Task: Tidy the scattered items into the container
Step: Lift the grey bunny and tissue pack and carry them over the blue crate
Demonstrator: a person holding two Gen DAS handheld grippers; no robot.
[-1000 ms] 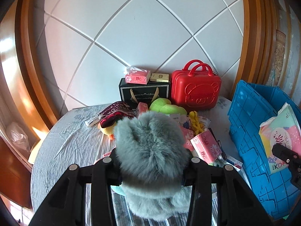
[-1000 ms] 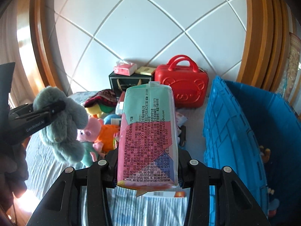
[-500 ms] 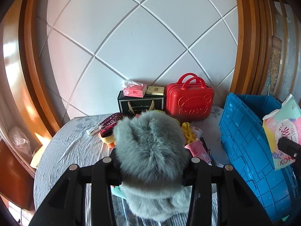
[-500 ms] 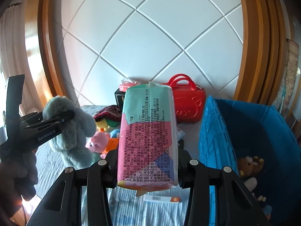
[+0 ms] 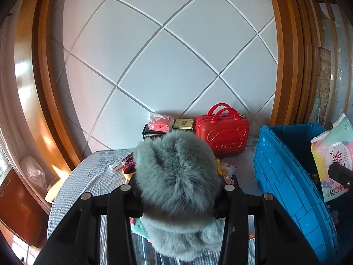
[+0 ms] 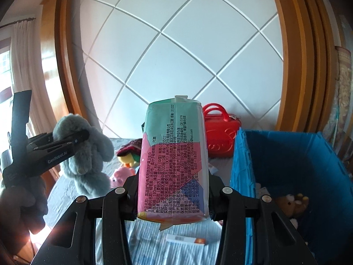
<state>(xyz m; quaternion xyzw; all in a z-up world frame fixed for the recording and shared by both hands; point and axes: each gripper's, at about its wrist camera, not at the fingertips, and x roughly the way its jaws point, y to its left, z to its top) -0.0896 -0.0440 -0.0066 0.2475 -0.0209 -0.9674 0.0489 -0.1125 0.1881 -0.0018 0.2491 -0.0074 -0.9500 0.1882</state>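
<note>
1. The left gripper (image 5: 177, 195) is clamped on a grey plush toy (image 5: 176, 172), held above the table (image 5: 88, 174); its jaws squeeze the fur from both sides.
2. The right gripper (image 6: 173, 195) grips a pink-and-green packet (image 6: 174, 154) upright.
3. The blue container (image 6: 286, 154) stands at the right, beside the red case (image 5: 222, 132); small plush toys (image 6: 291, 203) lie inside.

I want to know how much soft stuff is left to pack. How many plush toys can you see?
4: grey plush held in the left gripper; yellow plush and pink plush on the table; brown plush in the blue crate. More may be hidden behind the held pack.
</note>
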